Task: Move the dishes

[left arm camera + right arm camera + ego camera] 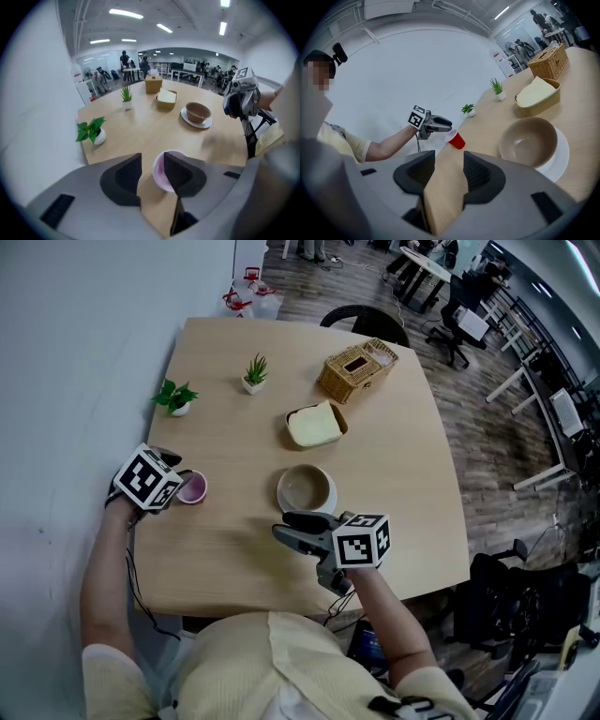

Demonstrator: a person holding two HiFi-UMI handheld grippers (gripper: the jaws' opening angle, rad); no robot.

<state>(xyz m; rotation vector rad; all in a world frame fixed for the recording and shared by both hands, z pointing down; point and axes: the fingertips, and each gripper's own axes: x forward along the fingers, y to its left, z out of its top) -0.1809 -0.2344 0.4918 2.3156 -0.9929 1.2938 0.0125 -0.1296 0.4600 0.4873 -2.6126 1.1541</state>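
- Release of the small red plastic cup with a white rim looks like the step in hand. The left gripper hangs over it with its jaws spread wide and its pads off the cup.
- In the head view the cup stands well to the left of the round tan bowl, on the pale wooden table.
- The cup's long axis runs from base to mouth. In the right gripper view it looks tilted, mouth up and leaning away from the bowl toward the left gripper. I cannot tell whether its base sits flat.
- The right gripper hovers just on the near side of the bowl, jaws apart with only bare table between them.
- The bowl rests mouth-up on a round white plate. Both are round, so neither has a long axis.
- The next move is probably the right gripper's: reach the plate's rim, close on it and keep it level so the bowl does not slide. The left gripper should back away without knocking the cup.
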